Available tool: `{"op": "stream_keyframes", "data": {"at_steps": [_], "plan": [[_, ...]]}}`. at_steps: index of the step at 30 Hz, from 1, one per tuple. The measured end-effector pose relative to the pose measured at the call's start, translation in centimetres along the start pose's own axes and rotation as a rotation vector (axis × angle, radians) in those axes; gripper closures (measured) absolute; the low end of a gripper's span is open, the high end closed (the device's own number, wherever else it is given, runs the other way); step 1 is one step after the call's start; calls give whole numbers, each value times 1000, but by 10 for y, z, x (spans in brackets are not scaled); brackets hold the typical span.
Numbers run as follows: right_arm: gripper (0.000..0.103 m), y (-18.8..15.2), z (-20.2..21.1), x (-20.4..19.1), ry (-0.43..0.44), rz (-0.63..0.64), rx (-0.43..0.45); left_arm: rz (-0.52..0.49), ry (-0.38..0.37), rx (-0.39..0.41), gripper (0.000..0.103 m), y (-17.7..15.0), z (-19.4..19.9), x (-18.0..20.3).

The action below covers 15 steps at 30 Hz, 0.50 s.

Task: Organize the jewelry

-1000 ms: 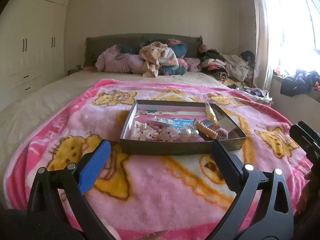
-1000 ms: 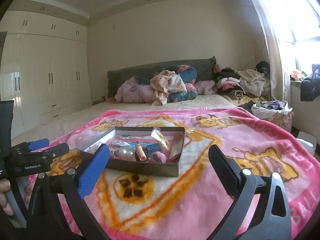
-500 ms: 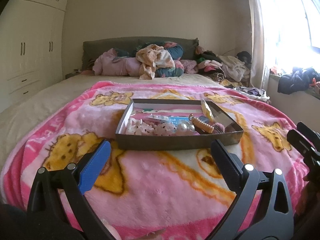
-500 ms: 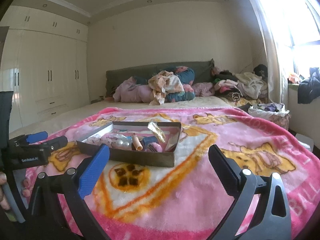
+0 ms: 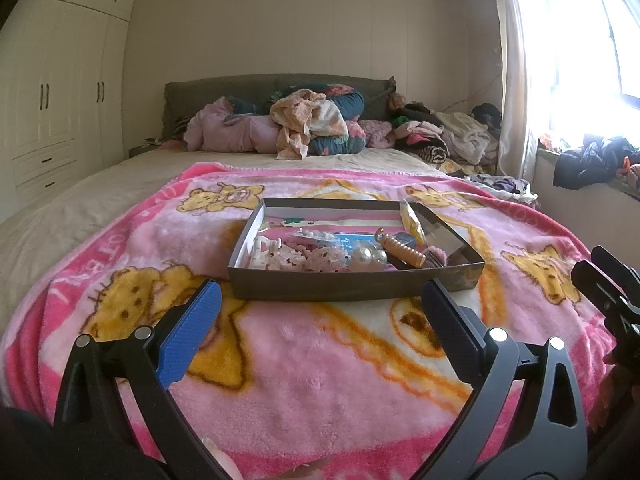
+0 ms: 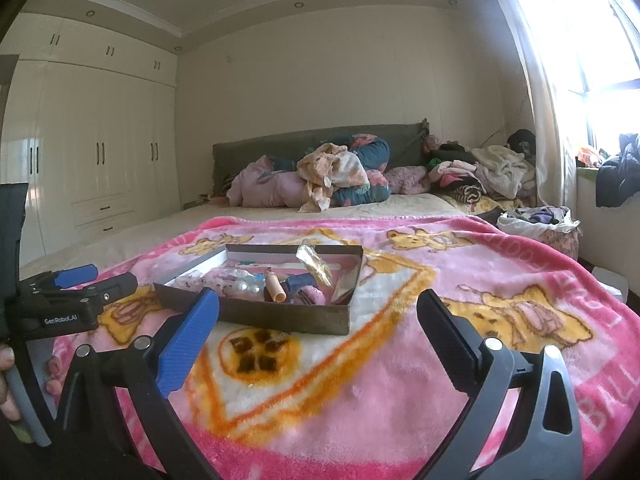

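Pink blanket point(image 5: 304, 360) bears one jewelry box point(image 5: 352, 284).

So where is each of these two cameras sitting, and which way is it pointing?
Left wrist: rides on the left tool, low over the pink blanket, facing the box of jewelry and headboard; its open fingers show, and the right tool at the edge.
Right wrist: rides on the right tool, facing the same box from further right; its open fingers show, plus the left tool.
Shared: box, blanket, bed, wardrobe.
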State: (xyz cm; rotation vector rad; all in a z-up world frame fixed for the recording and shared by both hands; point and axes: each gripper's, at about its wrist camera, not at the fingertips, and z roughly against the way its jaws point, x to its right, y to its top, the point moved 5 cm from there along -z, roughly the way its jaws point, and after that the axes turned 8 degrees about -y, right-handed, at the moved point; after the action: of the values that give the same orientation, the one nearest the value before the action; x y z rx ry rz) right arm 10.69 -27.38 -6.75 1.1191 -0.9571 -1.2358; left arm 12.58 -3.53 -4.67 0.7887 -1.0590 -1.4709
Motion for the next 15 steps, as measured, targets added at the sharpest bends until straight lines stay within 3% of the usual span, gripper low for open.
{"op": "stream_keyframes", "data": {"at_steps": [15], "plan": [[6, -1, -1, 0, 3, -2, -3, 1, 0, 0, 11, 0, 0, 0]]}}
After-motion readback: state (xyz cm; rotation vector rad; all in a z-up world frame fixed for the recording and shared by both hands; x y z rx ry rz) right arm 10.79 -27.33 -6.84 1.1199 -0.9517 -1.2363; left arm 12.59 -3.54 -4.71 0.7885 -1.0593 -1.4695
